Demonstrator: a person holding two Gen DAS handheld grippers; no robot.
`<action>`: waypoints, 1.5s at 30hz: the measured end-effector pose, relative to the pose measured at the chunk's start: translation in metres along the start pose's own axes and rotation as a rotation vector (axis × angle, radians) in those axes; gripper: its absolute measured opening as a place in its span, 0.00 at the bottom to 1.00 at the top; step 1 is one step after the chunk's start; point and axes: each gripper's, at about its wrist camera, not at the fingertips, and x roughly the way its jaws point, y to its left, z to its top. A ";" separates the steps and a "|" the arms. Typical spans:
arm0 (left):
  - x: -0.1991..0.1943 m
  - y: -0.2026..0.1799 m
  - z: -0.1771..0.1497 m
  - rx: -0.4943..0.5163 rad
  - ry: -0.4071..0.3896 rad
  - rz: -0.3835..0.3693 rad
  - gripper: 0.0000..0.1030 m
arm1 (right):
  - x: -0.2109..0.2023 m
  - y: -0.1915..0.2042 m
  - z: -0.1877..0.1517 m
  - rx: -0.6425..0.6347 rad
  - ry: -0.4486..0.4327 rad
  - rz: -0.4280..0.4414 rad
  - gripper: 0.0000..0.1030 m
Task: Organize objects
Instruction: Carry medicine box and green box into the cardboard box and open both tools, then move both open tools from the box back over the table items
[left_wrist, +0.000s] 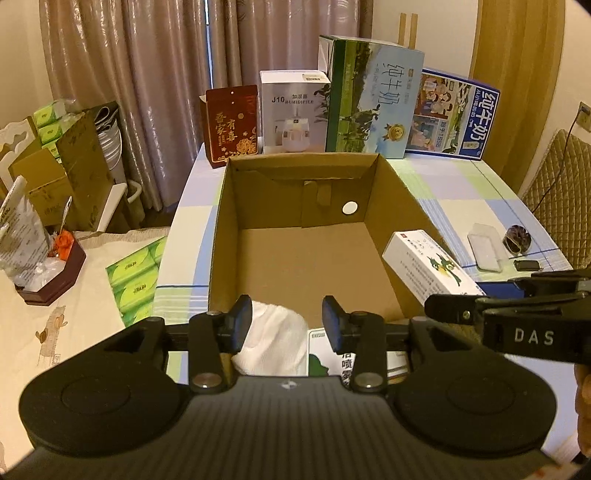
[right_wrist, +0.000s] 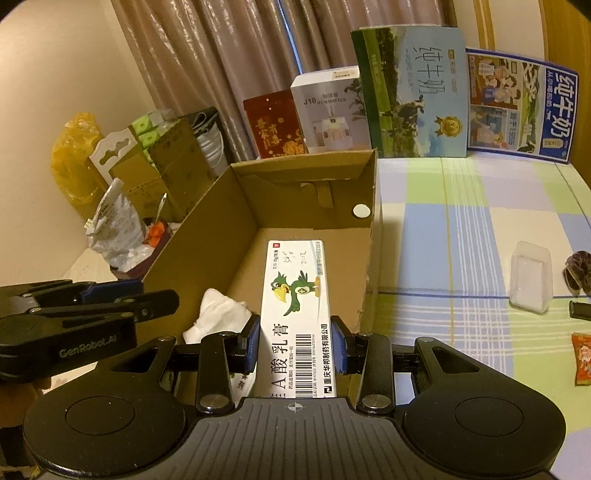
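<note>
Cardboard box (right_wrist: 310, 236) sat open on the checked table (right_wrist: 461, 229), floor mostly bare. Right gripper (right_wrist: 295, 341) had its jaws clamped on the white ointment carton (right_wrist: 295, 295), held over the box's near right side. White cloth (right_wrist: 218, 314) already lay inside near the front wall. Left gripper (left_wrist: 286, 323) hovered at the front rim, jaws parted, nothing held. Best move, I'd judge: lower the carton flat beside the cloth, clear the right wall, then release.

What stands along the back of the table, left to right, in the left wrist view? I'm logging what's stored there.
Red box with gold lettering → white humidifier box → tall green-and-blue milk carton → blue milk carton.
</note>
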 end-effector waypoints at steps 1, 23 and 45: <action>-0.001 0.000 -0.001 0.001 0.000 0.000 0.35 | 0.001 0.000 0.000 0.006 0.000 0.004 0.34; -0.057 -0.036 -0.018 -0.046 -0.031 -0.018 0.52 | -0.082 -0.026 -0.029 0.064 -0.069 0.017 0.64; -0.114 -0.126 -0.029 -0.035 -0.123 -0.104 0.91 | -0.179 -0.089 -0.081 0.073 -0.144 -0.151 0.93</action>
